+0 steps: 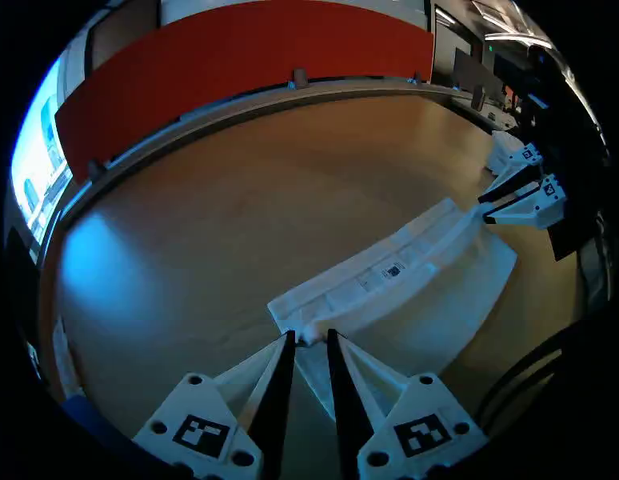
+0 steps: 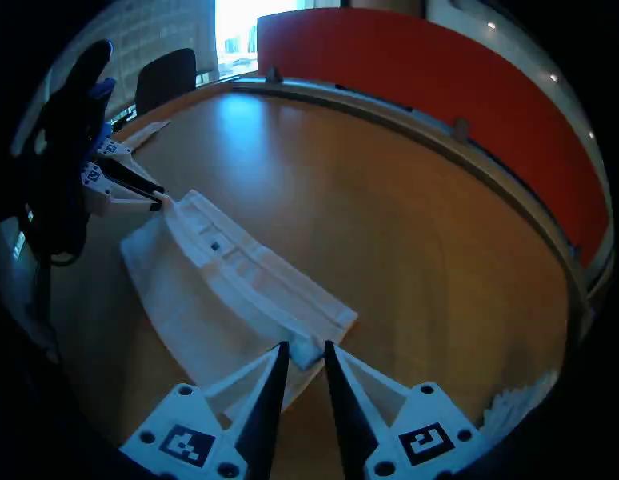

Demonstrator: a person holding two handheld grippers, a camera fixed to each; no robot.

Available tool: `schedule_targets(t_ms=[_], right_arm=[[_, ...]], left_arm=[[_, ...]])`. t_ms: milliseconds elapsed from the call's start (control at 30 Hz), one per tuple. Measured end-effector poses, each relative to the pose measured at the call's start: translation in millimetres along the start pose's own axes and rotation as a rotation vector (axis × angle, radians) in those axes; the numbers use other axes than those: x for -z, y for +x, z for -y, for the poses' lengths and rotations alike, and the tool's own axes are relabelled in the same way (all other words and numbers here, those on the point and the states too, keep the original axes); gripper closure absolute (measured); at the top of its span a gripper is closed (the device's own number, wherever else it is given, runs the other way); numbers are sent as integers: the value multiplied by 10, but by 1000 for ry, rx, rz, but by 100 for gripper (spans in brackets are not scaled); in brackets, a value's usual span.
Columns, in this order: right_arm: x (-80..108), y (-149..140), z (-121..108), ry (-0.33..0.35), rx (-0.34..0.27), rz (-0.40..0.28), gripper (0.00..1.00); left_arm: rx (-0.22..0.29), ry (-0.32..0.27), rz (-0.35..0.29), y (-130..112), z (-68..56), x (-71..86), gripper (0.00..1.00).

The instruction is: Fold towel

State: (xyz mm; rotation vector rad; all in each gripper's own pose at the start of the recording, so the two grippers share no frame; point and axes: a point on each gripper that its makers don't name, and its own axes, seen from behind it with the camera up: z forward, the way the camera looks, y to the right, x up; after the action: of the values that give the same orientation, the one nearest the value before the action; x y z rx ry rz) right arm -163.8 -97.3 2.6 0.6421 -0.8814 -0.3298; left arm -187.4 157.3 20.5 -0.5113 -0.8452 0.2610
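Towel [image 1: 405, 280] stretched lengthwise, left tongs [image 1: 309, 336] to right tongs [image 2: 303, 348] (both pinching).

Bare tabletop [image 1: 253, 200] beyond towel [image 1: 405, 280]; red divider [image 1: 245, 56] behind.

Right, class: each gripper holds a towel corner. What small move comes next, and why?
Probably carry both corners together across the towel and lay that edge down: the left gripper and right gripper each pinch an end of one raised edge, the rest lying on the table.
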Motion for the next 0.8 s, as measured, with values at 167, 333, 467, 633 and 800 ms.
schedule_targets(t_ms=[167, 333, 467, 633, 800], right_arm=[[-29, -9, -11, -9, -6, 1, 49], [-39, 0, -51, -31, -7, -7, 34], [-35, -4, -54, -35, -13, -11, 21], [-18, -11, -54, -38, -18, -19, 0], [7, -27, -48, -39, -18, -22, 0]], left_arm=[[-1, 7, 6, -20, 27, -27, 66], [-2, 25, 4, -18, 94, -17, 56], [-2, 29, 7, -27, 119, 5, 38], [11, 24, 7, -39, 107, 32, 11], [26, 21, 1, -37, 96, 54, 9]])
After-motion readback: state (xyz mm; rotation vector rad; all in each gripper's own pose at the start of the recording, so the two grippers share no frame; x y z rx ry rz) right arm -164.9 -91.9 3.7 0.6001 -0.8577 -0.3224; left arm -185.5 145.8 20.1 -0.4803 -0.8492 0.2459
